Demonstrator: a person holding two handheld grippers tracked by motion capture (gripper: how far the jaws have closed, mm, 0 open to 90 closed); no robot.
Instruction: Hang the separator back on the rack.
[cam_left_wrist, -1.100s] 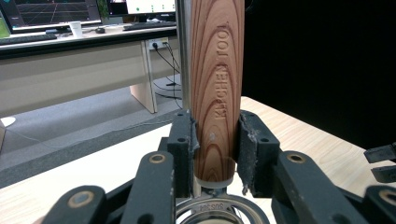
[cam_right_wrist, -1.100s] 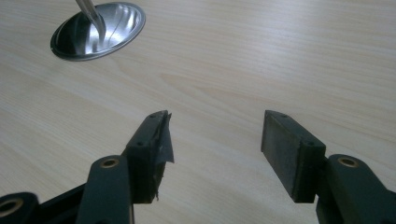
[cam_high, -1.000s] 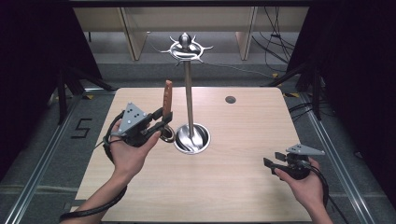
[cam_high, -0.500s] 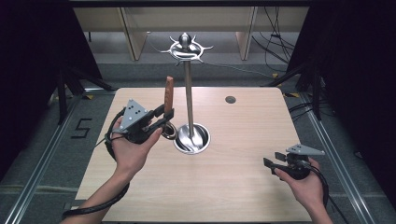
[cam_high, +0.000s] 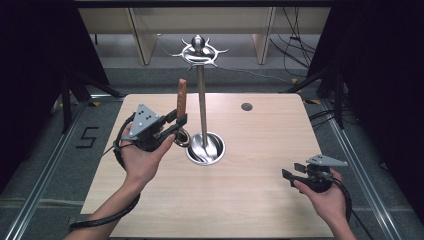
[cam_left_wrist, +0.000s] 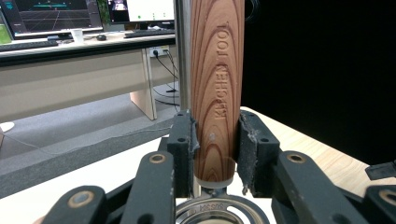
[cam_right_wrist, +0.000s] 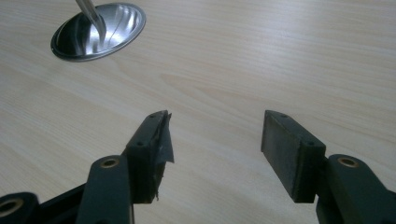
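A kitchen tool with a wooden handle (cam_high: 182, 97) stands upright in my left gripper (cam_high: 176, 123), left of the metal stand. In the left gripper view the handle (cam_left_wrist: 217, 84), marked KITCHEN TOOL, sits between both pads, which press its sides; my left gripper (cam_left_wrist: 215, 149) is shut on it, and a metal ring (cam_left_wrist: 219, 212) shows below the handle. A steel stand (cam_high: 201, 100) with a round base (cam_high: 205, 148) and a hooked crown (cam_high: 199, 50) rises mid-table. My right gripper (cam_high: 288, 176) rests low at the table's right front, open, with bare wood between its pads (cam_right_wrist: 215, 140).
The light wooden table (cam_high: 250, 200) has a small dark disc (cam_high: 246, 106) near its far edge. Floor rails and cables run around the table. Shelving stands beyond it. The stand's base (cam_right_wrist: 98, 31) lies ahead-left of my right gripper.
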